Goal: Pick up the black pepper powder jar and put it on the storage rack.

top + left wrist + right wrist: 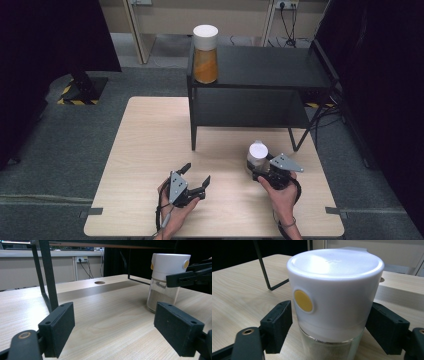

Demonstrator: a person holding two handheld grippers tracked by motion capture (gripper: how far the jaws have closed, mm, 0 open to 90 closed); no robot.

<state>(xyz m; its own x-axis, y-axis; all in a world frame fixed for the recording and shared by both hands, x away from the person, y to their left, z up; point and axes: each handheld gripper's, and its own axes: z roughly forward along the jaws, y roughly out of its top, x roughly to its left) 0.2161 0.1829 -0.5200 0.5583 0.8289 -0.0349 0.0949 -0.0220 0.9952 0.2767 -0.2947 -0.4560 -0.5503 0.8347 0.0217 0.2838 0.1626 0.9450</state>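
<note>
Pale wood counter (150, 150) carries the whole work area, with grey floor around it and a black two-tier shelf (260, 70) standing at its far side. Nearest you, your left gripper (196, 176) hovers low over bare counter with its fingers (58, 327) spread wide and nothing between them. Your right gripper (260, 172) is set around the white-lidded jar (257, 156), which stands upright on the counter just in front of the shelf; the fingers (277, 325) flank the lid on both sides, apparently with a slight gap left, so treat the grasp as not yet closed. Judged from this layout, the approach is complete; closing, lifting and placing remain. Farther off, a second jar with orange contents (205, 52) already stands upright at the left end of the top shelf, with free space beside it for the next one.
</note>
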